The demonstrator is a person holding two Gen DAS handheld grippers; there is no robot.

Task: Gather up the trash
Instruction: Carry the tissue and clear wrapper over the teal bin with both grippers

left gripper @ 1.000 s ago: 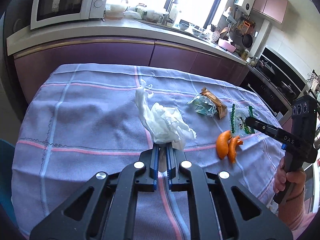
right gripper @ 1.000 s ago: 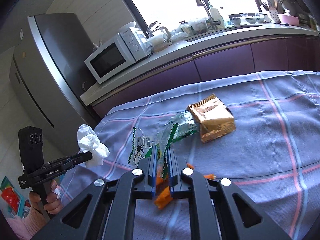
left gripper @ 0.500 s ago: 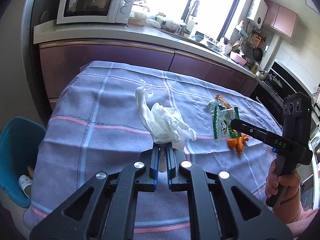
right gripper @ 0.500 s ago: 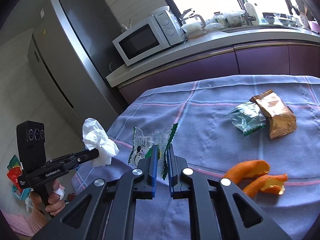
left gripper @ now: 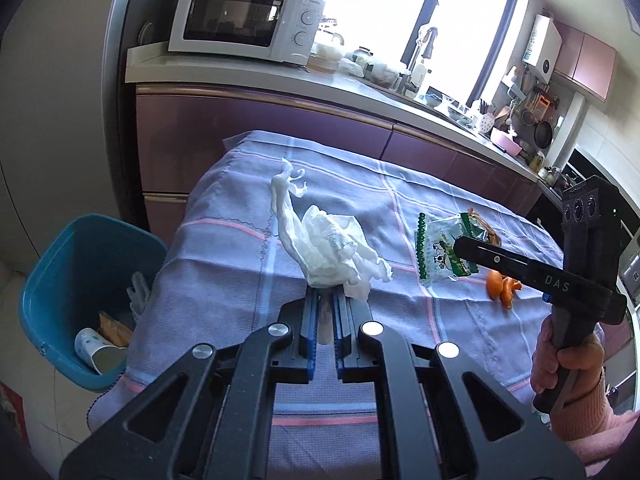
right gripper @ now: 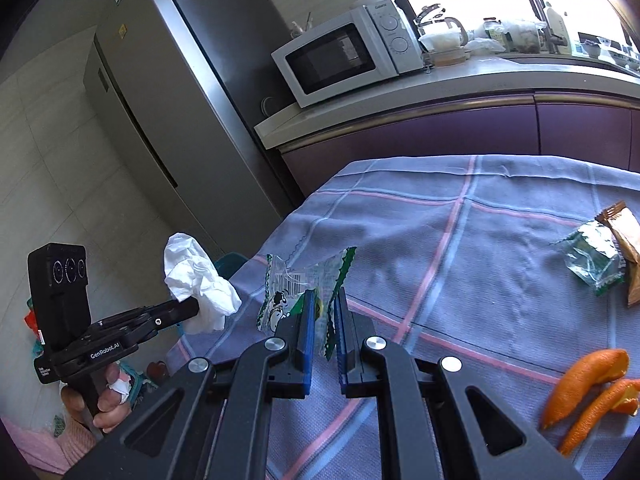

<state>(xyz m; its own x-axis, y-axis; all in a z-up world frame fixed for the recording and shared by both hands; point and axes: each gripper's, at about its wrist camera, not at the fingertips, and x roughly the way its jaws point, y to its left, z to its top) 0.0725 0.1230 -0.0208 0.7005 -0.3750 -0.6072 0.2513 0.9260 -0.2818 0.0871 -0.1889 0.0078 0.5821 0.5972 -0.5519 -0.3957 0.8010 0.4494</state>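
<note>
The left gripper point(left gripper: 327, 300) has its two blue fingers point(left gripper: 309, 320) squeezed together on a crumpled white tissue point(left gripper: 328, 248). The tissue sticks up from the tips in the middle of the left wrist view, up in the air over the checked tablecloth point(left gripper: 224, 272). At the lower left of that view a blue bin point(left gripper: 52, 280) stands on the floor beside the table, with a paper cup point(left gripper: 94, 352) and other scraps inside.

The right gripper point(right gripper: 323, 312) has its fingers clamped on a clear wrapper with green zigzag edges point(right gripper: 292, 292), held up in the middle of the right wrist view.

On the cloth lie orange peels point(right gripper: 588, 388) at the lower right, and a green wrapper point(right gripper: 596, 260) touching a brown wrapper point(right gripper: 626, 240) at the right edge. A white microwave point(right gripper: 344, 56) sits on the counter up top.
</note>
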